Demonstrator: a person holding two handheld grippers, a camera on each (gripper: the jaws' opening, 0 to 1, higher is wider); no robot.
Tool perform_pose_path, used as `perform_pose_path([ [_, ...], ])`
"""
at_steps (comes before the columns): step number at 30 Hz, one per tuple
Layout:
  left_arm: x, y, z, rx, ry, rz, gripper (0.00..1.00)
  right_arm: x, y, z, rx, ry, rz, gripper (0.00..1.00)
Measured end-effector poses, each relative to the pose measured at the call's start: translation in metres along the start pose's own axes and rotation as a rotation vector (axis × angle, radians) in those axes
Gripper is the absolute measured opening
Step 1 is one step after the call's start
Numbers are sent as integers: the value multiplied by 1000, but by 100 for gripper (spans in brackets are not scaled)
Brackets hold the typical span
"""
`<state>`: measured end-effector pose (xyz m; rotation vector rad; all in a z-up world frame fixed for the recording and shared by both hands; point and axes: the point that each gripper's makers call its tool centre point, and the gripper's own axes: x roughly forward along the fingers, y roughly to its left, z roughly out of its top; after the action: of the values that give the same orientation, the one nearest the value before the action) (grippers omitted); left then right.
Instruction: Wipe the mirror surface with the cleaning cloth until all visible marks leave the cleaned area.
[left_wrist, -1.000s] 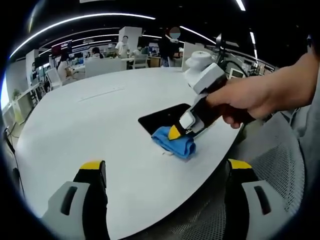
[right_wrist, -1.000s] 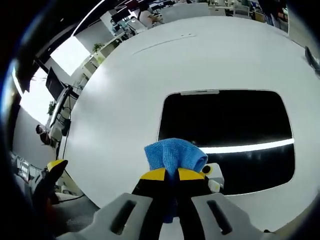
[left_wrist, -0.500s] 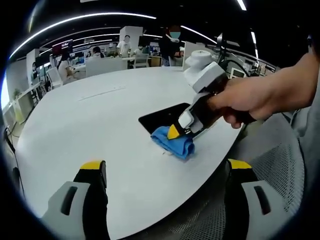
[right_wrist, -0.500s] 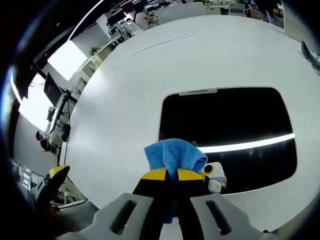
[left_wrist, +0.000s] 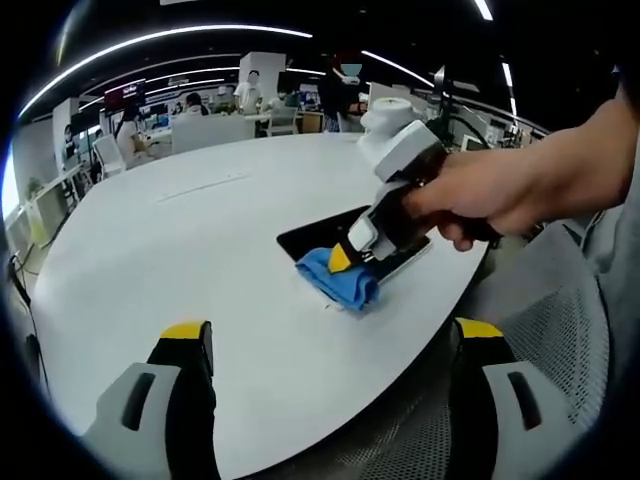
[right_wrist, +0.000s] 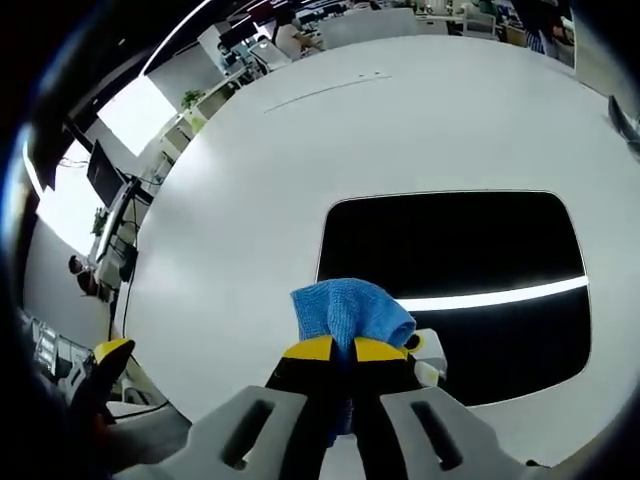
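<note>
A dark rectangular mirror (right_wrist: 450, 270) lies flat on the white round table (right_wrist: 250, 180); a bright light strip reflects across it. My right gripper (right_wrist: 336, 348) is shut on a blue cleaning cloth (right_wrist: 350, 312), which rests at the mirror's near left edge. In the left gripper view a hand holds that right gripper (left_wrist: 342, 258), pressing the cloth (left_wrist: 335, 279) at the corner of the mirror (left_wrist: 325, 232). My left gripper (left_wrist: 330, 335) is open over the table's near rim, well short of the cloth, with nothing between its jaws.
The table's near edge (left_wrist: 400, 370) curves close under the left gripper, with a mesh chair (left_wrist: 560, 340) beyond it at the right. Desks, monitors and people (left_wrist: 245, 90) stand in the office far behind the table.
The right gripper and cloth have slid a little leftward along the mirror's near edge. The left gripper has stayed still.
</note>
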<state>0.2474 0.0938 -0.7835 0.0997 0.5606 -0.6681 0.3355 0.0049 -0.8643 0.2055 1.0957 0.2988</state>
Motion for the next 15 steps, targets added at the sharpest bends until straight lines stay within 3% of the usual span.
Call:
perform_pose_path([
  [15, 1, 1, 6, -20, -29, 11, 99, 12, -5, 29, -25, -14, -22, 0],
])
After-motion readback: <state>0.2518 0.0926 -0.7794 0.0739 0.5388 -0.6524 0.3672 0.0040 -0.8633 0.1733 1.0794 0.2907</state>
